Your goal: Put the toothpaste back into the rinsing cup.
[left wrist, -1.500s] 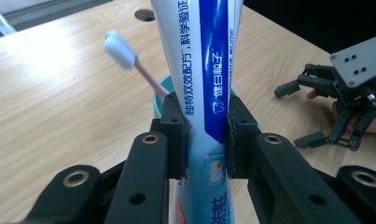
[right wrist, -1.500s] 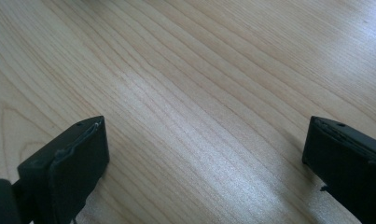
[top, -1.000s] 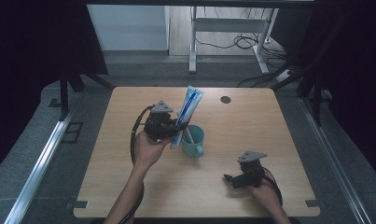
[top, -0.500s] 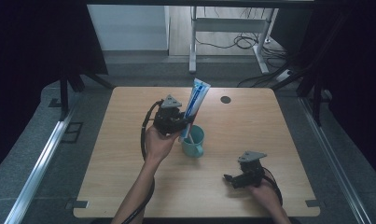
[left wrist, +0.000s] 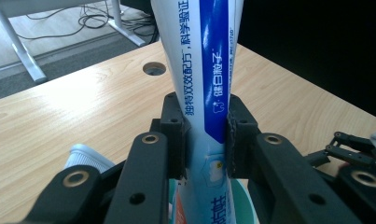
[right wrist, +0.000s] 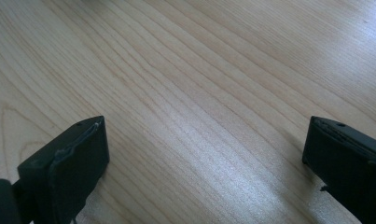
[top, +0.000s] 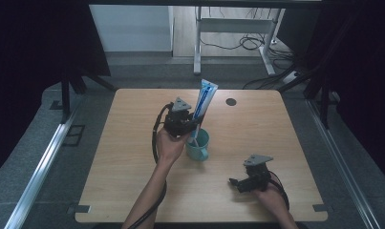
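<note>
Two grippers over one pale wooden table [top: 133, 157], grain running in long streaks. Left gripper [top: 183, 125] near table centre, pinching a toothpaste tube [top: 204, 100] just above a teal cup [top: 199, 145]; black jaws pressed on the tube's soft white-and-blue body, denting it slightly in the left gripper view [left wrist: 206, 130]. Tube leaning toward one o'clock, flat crimped end up, lower end already inside the cup's round rim. Judged nearly done if the aim is standing the tube in the cup: left to do, lowering and letting go. Something ribbed and white-capped beside the tube in the cup, too small to name. Right gripper [top: 240, 182] at five o'clock, low over bare wood, jaws spread wide, holding nothing. Round cable hole [top: 230, 101] at one o'clock.
</note>
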`<state>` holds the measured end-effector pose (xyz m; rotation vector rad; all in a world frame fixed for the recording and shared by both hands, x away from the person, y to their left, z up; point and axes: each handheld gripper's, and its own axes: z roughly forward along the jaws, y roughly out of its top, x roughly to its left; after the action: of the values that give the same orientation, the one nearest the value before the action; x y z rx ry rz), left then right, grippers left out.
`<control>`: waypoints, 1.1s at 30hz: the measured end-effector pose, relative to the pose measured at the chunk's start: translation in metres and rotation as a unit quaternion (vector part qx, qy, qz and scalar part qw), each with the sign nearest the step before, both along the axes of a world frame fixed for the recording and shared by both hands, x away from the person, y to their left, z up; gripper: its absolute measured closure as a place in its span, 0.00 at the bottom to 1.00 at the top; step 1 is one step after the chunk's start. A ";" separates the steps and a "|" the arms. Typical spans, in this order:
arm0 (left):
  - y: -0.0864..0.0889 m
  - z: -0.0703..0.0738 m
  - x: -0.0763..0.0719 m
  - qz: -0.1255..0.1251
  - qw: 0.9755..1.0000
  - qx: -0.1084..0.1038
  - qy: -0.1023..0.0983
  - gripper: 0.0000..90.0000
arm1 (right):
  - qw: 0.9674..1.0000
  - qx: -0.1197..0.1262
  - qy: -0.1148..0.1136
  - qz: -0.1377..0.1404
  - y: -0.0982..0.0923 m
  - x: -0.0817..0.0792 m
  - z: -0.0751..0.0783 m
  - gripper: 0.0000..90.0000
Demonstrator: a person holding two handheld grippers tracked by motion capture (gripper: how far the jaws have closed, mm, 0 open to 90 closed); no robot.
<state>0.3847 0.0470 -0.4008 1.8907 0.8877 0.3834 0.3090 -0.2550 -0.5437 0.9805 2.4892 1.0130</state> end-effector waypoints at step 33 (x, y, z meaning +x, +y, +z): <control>-0.011 -0.049 -0.006 0.021 1.000 0.016 -0.010 0.81 | 1.000 0.001 -0.001 0.000 0.000 0.000 0.000 0.00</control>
<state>0.3787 0.0357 -0.4497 1.8970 0.9139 0.4446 0.3091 -0.2550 -0.5439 0.9789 2.4872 1.0162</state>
